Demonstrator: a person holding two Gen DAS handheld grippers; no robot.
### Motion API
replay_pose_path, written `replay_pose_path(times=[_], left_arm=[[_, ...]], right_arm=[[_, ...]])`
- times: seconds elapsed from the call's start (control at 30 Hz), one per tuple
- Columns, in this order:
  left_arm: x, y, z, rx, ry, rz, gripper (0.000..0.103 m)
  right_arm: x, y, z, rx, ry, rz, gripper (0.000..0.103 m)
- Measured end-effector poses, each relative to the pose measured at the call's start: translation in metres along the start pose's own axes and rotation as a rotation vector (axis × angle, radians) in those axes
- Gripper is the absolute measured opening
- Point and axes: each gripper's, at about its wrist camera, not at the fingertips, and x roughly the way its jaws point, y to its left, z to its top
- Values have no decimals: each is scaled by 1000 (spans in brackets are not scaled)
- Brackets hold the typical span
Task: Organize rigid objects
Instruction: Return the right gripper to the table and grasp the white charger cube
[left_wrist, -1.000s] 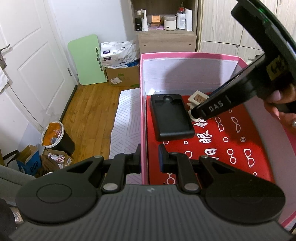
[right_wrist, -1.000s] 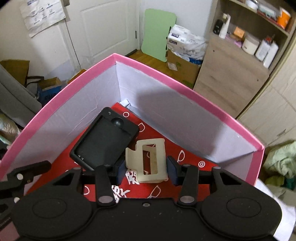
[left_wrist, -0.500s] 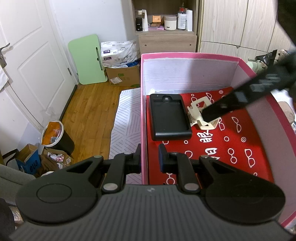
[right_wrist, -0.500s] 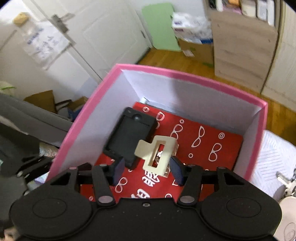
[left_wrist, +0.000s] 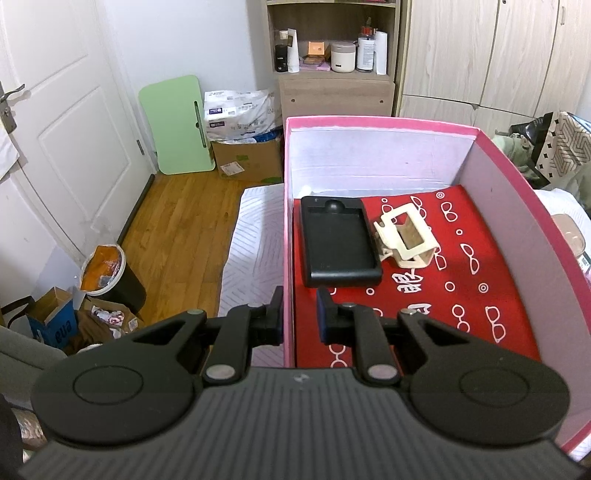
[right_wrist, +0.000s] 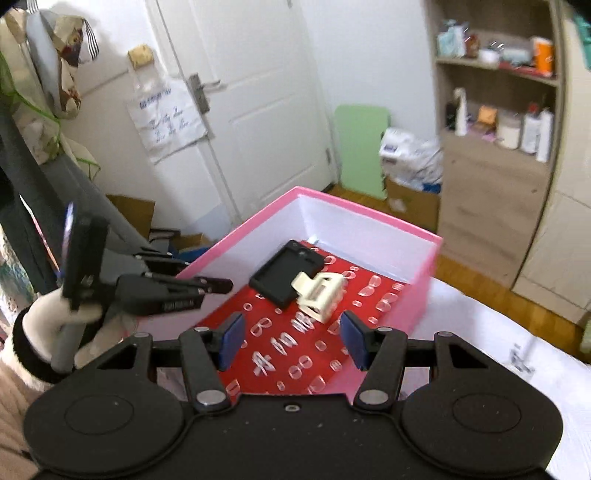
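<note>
ahead of the spreading, empty right tongs (right_wrist: 291, 338), the pink box (left_wrist: 384, 122) holds a black case (left_wrist: 338, 247) beside a cream hair claw (left_wrist: 406, 240); left tongs (left_wrist: 300, 314) pinch its wall.

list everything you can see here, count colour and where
box: 1, pink outside, white walls, red patterned floor, on the white bed cover
tray: 1, black, flat in the box by its left wall
clip: 1, cream, in the box, touching the tray's right edge
board: 1, green, leaning on the wall by the door
shelf unit: 1, wooden, holds bottles and jars
bin: 1, dark, full, on the wood floor
left gripper: 1, black, clamped on the box's left wall
right gripper: 1, black, jaws opening, nothing between them
</note>
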Motion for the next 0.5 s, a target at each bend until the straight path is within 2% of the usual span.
replay_pose_path(times=[0.13,0.2,0.27,0.37,0.5], left_arm=[[0,-1,-1,6,-1,5,15],[-1,-1,-1,2,0,2,15],[-1,-1,0,2,0,2,15],[-1,0,0,-1,-1,1,15],[-1,2,0,-12,-1,-7,15]], right_arm=[[-32,-12,-34,25,-78,-37,65],[-42,-19,-53,41,-108,-55,76],[-46,-27,-75,68,-138,-118,78],[-38,-37,-99,110,-60,-163,71],[-30,-43,-134,201,-29,-169,70]])
